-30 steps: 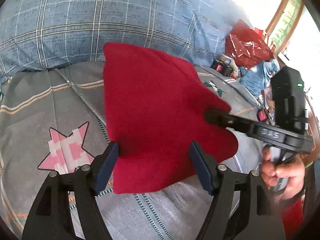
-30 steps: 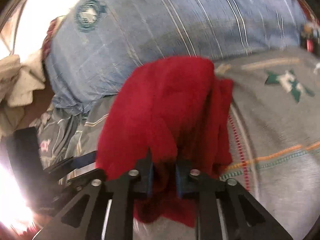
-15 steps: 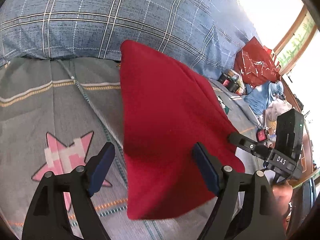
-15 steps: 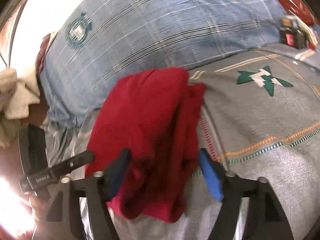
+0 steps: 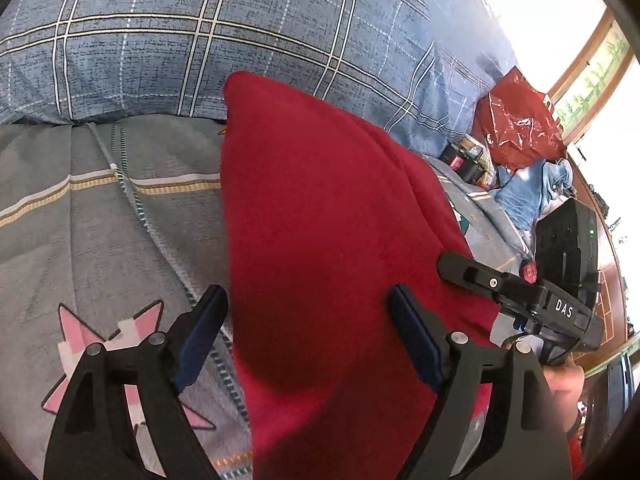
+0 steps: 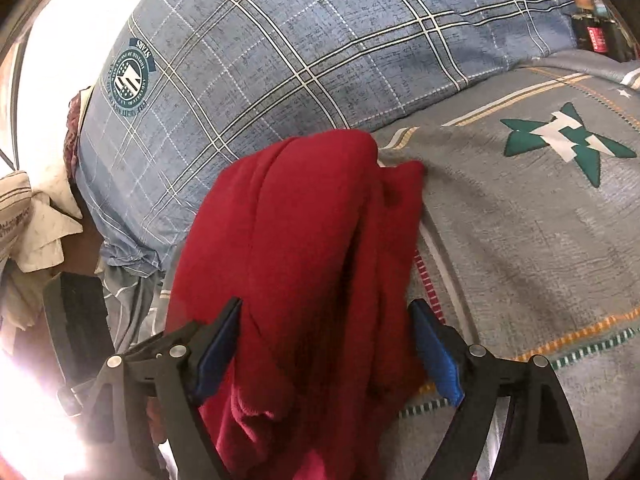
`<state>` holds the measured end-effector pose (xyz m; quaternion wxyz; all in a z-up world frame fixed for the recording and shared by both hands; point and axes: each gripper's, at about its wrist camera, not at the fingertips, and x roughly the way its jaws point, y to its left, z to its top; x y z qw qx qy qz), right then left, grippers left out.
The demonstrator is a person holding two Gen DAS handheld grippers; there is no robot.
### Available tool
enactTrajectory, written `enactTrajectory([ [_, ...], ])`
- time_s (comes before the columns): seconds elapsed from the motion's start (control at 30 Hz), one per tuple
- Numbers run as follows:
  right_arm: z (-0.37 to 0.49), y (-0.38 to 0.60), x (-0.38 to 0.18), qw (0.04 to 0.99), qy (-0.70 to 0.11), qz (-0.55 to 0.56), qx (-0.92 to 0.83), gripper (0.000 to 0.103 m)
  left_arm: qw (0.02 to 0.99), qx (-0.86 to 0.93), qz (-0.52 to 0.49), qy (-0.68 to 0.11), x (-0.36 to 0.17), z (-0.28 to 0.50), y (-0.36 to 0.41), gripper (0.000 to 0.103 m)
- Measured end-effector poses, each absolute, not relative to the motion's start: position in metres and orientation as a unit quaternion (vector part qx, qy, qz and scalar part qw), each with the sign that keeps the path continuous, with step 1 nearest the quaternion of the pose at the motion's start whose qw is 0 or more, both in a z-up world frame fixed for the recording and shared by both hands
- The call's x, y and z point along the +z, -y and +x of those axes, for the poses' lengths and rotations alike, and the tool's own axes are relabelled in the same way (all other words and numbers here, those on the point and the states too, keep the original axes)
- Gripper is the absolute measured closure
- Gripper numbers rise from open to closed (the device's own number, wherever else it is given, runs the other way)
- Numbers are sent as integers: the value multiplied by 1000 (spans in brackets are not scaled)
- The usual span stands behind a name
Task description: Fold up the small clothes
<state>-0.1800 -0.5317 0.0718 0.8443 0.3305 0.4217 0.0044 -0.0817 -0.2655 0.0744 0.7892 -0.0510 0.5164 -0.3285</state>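
A red fleece garment [image 5: 328, 240] lies folded on the grey bedspread [image 5: 100, 232]; it also shows in the right wrist view [image 6: 304, 248], bunched in thick folds. My left gripper [image 5: 310, 336] is open, its jaws spread either side of the garment's near end and holding nothing. My right gripper [image 6: 328, 348] is open too, its jaws straddling the garment's near edge. The right gripper's body shows in the left wrist view [image 5: 520, 300] at the garment's right side.
A blue plaid pillow [image 5: 240, 32] lies behind the garment. The bedspread carries a pink star [image 5: 120, 344] and a green star [image 6: 568, 140]. A red plastic bag [image 5: 516, 124], jars and blue cloth sit at the far right. Beige cloth [image 6: 28, 220] lies at the left.
My right gripper has opened and let go of the red garment, which now rests on the bed. My left gripper stayed open and moved closer over the garment.
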Motion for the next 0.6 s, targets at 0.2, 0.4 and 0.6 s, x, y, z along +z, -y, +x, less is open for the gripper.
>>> enactTrajectory([
  [0.2, -177, 522, 73, 856, -419, 303, 6, 32, 793, -333, -47, -507, 71, -83, 268, 19],
  [0.4, -182, 503, 97, 886, -393, 246, 3, 60, 798, -339, -46, -496, 83, -91, 268, 38],
  [0.6, -196, 472, 123, 893, -373, 247, 50, 62, 803, -332, -56, -491, 121, -113, 236, 45],
])
